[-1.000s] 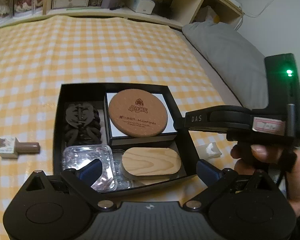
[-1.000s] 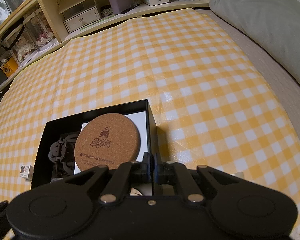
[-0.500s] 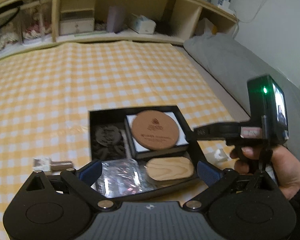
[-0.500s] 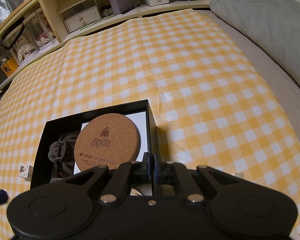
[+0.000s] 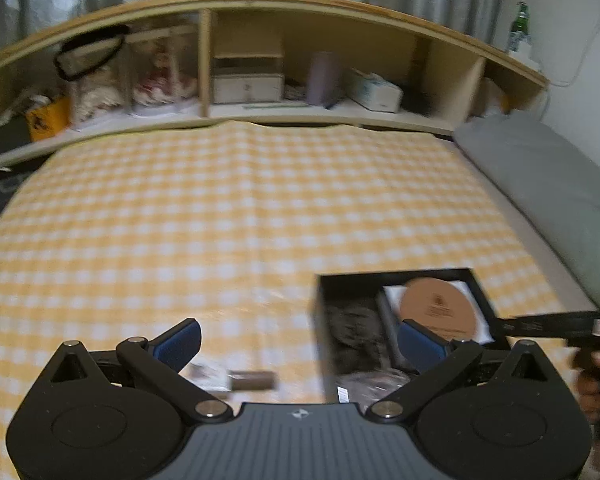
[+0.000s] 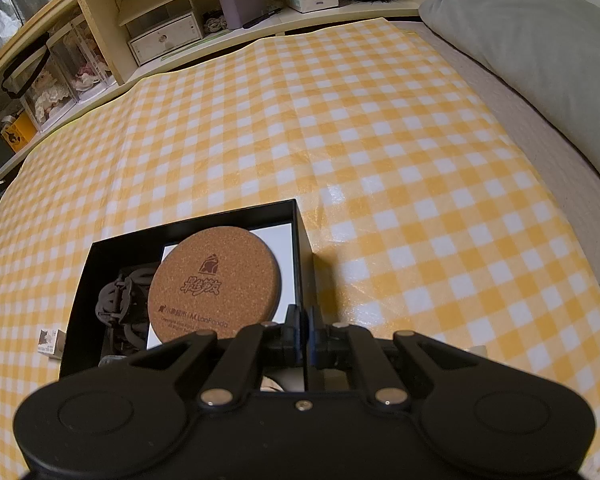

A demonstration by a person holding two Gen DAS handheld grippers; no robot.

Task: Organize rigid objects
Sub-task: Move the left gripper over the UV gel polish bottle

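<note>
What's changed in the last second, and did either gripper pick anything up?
The left gripper swung left and tipped up, open and empty; the black box slid to the right of its view. The right gripper stays clamped on the box wall. Cork coaster unmoved.

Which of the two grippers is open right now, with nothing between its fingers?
The left gripper: its blue fingers stand wide apart and empty. The right gripper is shut on the black box's wall.
</note>
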